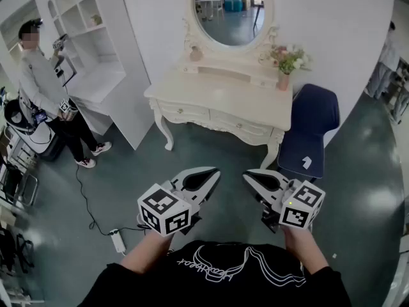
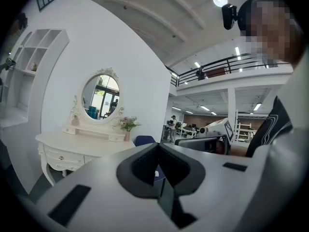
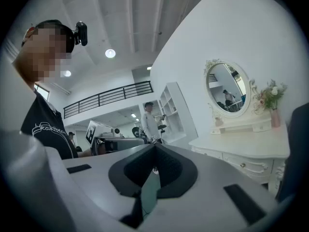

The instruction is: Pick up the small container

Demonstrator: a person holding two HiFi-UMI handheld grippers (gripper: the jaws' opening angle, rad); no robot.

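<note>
The small container (image 1: pixel 195 54) is a pinkish jar on the raised back shelf of the cream dressing table (image 1: pixel 211 94), just below the oval mirror's left side. It also shows small in the left gripper view (image 2: pixel 75 121), and the right gripper view has the container (image 3: pixel 218 122) too. My left gripper (image 1: pixel 216 173) and right gripper (image 1: pixel 246 177) are held low in front of my body, over the floor, well short of the table. Both are shut with nothing between the jaws, their tips turned toward each other. Each gripper view shows the other gripper opposite.
A vase of flowers (image 1: pixel 284 75) stands at the table's right end, and a dark blue chair (image 1: pixel 310 130) sits beside it. A person (image 1: pixel 45 88) stands by the white shelf unit (image 1: pixel 96 37) at left. A power strip (image 1: pixel 118 240) and cable lie on the floor.
</note>
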